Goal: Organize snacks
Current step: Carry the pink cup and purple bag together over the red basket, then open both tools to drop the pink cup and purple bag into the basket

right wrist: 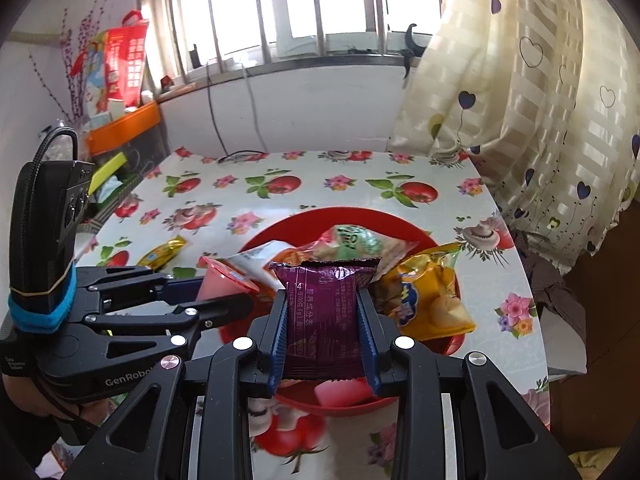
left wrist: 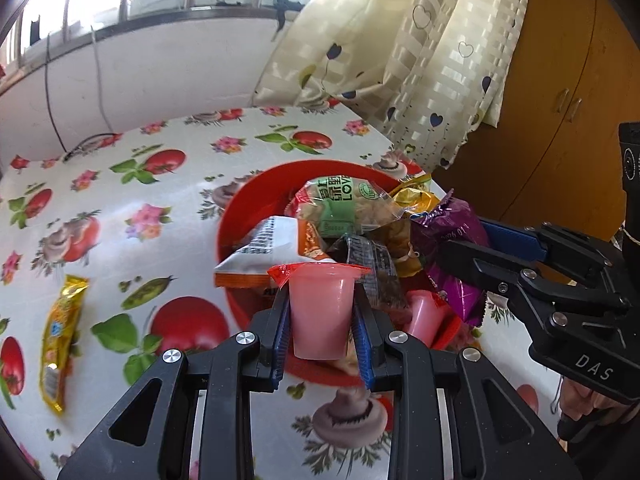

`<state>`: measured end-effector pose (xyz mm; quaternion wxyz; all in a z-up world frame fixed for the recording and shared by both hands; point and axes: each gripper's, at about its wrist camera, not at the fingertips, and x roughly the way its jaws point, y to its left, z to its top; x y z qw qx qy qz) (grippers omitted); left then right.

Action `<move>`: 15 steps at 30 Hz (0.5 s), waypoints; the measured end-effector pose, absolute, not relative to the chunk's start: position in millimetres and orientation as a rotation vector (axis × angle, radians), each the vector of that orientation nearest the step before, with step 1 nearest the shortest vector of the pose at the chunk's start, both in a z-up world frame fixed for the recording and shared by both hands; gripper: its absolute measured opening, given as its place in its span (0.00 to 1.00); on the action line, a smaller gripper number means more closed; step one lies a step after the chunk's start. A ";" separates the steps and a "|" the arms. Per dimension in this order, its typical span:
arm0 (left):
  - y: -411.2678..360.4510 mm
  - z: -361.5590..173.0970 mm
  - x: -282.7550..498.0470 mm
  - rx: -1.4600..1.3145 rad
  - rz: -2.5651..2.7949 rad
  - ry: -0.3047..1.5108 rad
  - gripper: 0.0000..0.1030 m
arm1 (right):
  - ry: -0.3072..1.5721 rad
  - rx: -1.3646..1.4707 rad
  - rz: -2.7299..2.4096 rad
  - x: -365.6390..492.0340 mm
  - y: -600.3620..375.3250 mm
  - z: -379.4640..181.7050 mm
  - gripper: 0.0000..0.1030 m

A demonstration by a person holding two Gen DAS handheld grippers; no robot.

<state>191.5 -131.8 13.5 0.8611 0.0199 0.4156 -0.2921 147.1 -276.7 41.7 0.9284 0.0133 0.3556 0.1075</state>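
Note:
My left gripper (left wrist: 321,312) is shut on a pink jelly cup (left wrist: 319,312) and holds it upright over the near edge of the red bowl (left wrist: 240,208). My right gripper (right wrist: 324,320) is shut on a purple snack packet (right wrist: 325,312), also over the red bowl (right wrist: 400,218). In the left wrist view the right gripper (left wrist: 460,240) comes in from the right with the purple packet (left wrist: 444,236). The bowl holds several snacks: a green-labelled bag (left wrist: 340,204), a white and orange packet (left wrist: 264,248), a yellow bag (right wrist: 424,300) and another pink jelly cup (left wrist: 424,316).
A yellow wrapped snack (left wrist: 60,336) lies on the tomato-print tablecloth (left wrist: 120,208) left of the bowl. The table's right edge meets a cream curtain (right wrist: 532,100). An orange-rimmed box (right wrist: 124,128) with clutter stands past the far left corner. A cable (left wrist: 88,144) lies at the back.

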 end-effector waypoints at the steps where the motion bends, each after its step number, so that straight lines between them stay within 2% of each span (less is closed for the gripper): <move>1: -134.7 10.8 194.6 0.042 -0.615 0.879 0.28 | 0.732 0.027 0.217 150.3 -278.4 40.3 0.28; 15: -151.8 4.1 223.3 0.072 -0.613 0.870 0.29 | 0.775 0.026 0.205 188.8 -285.4 25.0 0.29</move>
